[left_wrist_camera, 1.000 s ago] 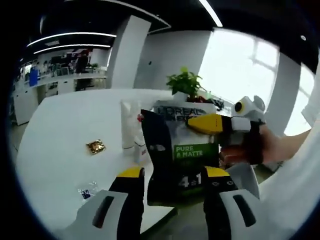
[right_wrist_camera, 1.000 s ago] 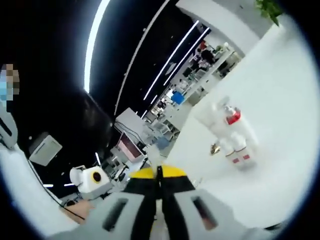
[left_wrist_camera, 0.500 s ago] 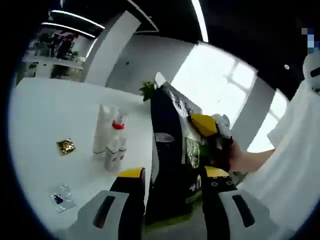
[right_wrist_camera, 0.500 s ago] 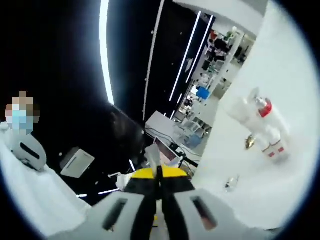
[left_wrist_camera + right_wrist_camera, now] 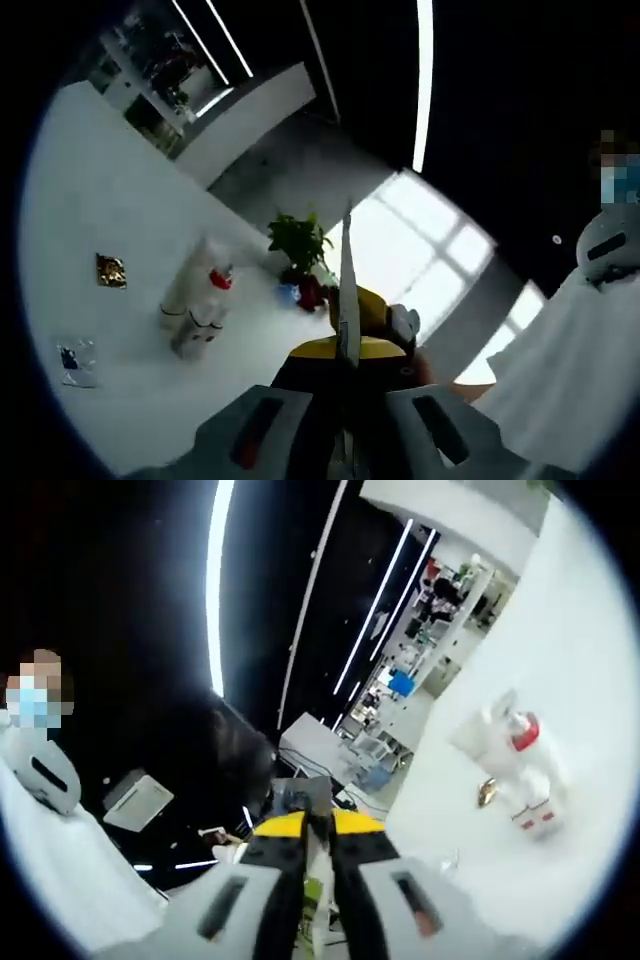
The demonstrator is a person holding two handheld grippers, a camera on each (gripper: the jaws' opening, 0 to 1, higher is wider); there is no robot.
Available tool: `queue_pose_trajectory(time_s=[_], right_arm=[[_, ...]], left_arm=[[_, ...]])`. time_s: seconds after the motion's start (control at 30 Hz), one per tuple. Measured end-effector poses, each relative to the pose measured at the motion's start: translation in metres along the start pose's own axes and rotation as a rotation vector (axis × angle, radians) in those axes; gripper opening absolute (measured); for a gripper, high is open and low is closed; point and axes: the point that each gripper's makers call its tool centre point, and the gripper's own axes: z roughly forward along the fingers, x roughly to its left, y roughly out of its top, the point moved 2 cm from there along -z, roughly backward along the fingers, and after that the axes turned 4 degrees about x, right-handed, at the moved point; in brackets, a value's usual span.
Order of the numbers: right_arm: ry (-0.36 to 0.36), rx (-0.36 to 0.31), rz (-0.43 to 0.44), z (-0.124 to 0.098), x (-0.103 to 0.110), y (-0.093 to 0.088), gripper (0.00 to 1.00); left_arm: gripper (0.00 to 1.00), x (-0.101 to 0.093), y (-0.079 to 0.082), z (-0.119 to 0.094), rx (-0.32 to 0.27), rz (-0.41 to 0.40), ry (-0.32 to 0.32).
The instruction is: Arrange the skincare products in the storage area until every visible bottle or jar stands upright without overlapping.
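in the left gripper view my left gripper (image 5: 345, 350) pinches the l'oreal pouch (image 5: 347, 285), now edge-on to the camera where half a second ago its dark side faced me. the right gripper (image 5: 385, 318) clamps it just behind. the white bottles (image 5: 195, 305), one red-capped, stand on the white table (image 5: 90, 220) past a gold wrapper (image 5: 110, 270), with a potted plant (image 5: 298, 245) beyond.

in the right gripper view my right gripper (image 5: 318, 825) stays pressed on the pouch's edge (image 5: 318, 880); the bottles (image 5: 515, 765) sit slightly lower than before.
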Motion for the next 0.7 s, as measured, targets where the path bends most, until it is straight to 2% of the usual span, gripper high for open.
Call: queue_pose_trajectory(time_s=[0.07,0.17,0.33,0.4,0.57,0.7], right_arm=[[0.007,-0.017,0.026,-0.001,0.001,-0.003,0.12],[0.013,-0.035,0.07,-0.001,0.002,-0.01,0.23],[0.024,-0.005,0.105,0.008,0.004,-0.026,0.31],[0.042,-0.004,0.111,0.014,0.007,-0.027,0.3],[0.046,-0.013,0.106,0.022,0.007,-0.026,0.19],[0.019,-0.009,0.098,0.024,0.001,-0.026,0.15]], left_arm=[[0.0,0.002,0.009,-0.001,-0.057,-0.043,-0.004],[0.0,0.006,0.022,-0.003,-0.134,-0.112,-0.017],[0.0,0.002,0.034,0.001,-0.17,-0.139,-0.051],[0.0,0.003,0.038,0.005,-0.171,-0.142,-0.055],[0.0,0.008,0.041,0.006,-0.187,-0.159,-0.054],[0.0,0.014,0.043,0.005,-0.201,-0.186,-0.053]])
